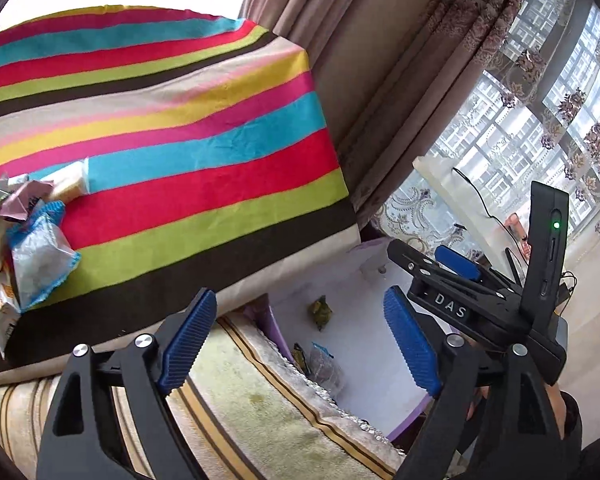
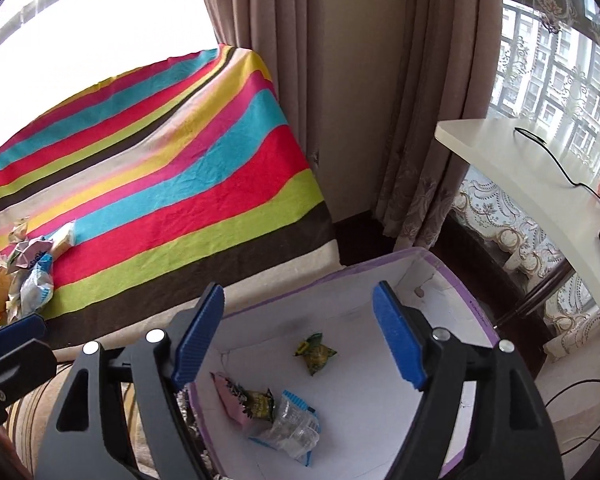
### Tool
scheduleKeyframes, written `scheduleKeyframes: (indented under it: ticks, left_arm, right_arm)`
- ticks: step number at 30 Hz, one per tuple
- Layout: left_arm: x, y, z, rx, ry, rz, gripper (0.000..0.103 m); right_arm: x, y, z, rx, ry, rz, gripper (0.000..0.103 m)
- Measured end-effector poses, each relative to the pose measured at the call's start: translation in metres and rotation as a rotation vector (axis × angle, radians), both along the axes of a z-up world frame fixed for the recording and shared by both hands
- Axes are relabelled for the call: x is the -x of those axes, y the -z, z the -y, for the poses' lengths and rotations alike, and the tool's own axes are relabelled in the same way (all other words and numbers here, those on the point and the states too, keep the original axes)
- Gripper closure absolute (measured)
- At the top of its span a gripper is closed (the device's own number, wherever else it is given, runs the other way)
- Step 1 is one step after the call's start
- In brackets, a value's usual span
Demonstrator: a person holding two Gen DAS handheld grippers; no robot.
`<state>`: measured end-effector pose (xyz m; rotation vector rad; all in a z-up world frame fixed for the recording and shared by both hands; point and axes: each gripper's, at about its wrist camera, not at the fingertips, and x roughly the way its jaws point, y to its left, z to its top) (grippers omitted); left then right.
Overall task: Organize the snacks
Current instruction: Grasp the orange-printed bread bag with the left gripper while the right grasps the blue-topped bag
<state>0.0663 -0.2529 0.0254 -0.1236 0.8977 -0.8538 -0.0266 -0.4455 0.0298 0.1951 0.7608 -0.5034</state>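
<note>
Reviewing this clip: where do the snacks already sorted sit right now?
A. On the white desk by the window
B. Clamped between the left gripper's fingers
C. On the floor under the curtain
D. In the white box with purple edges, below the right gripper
D: the right wrist view shows a green packet, a clear blue-edged packet and others lying inside the white box, while both grippers are open and empty.

A matt, finely woven striped cloth covers the table beside a white cardboard box with purple paper-taped rim, where glossy crinkled plastic snack wrappers lie, framed by ribbed blue rubber pads on smooth black plastic gripper arms with shiny metal pins.
</note>
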Motion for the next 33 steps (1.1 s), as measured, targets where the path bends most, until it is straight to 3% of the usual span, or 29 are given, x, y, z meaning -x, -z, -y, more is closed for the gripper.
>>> scheduleKeyframes:
  ticks: [3, 7, 10, 14, 18, 23, 27, 33]
  left_arm:
    - [-0.003, -0.01, -0.027, -0.007, -0.061, 0.073, 0.014]
    - [-0.011, -0.013, -0.069, -0.083, -0.18, 0.111, 0.014]
    - [-0.02, -0.008, -0.114, -0.108, -0.293, 0.08, 0.014]
    - [-0.022, -0.007, -0.174, -0.137, -0.449, 0.104, 0.016]
    - [-0.027, -0.007, -0.223, -0.16, -0.568, 0.127, 0.016]
    - [-0.042, -0.007, -0.251, -0.253, -0.633, 0.181, 0.019]
    - [-0.06, -0.002, -0.261, -0.268, -0.644, 0.186, 0.02]
    - [-0.096, 0.014, -0.253, -0.332, -0.576, 0.17, 0.02]
  right_arm:
    - [-0.013, -0.009, -0.021, -0.015, -0.063, 0.016, 0.026]
    - [-0.033, -0.011, -0.052, -0.105, -0.153, 0.037, 0.026]
    - [-0.049, -0.008, -0.084, -0.159, -0.249, 0.041, 0.026]
    - [-0.066, 0.0, -0.126, -0.175, -0.337, 0.042, 0.026]
    - [-0.074, 0.0, -0.157, -0.124, -0.369, 0.08, 0.026]
    - [-0.092, -0.002, -0.184, -0.064, -0.43, 0.078, 0.026]
    - [-0.108, 0.005, -0.201, -0.014, -0.453, 0.081, 0.026]
    - [-0.13, 0.02, -0.21, -0.023, -0.465, 0.022, 0.026]
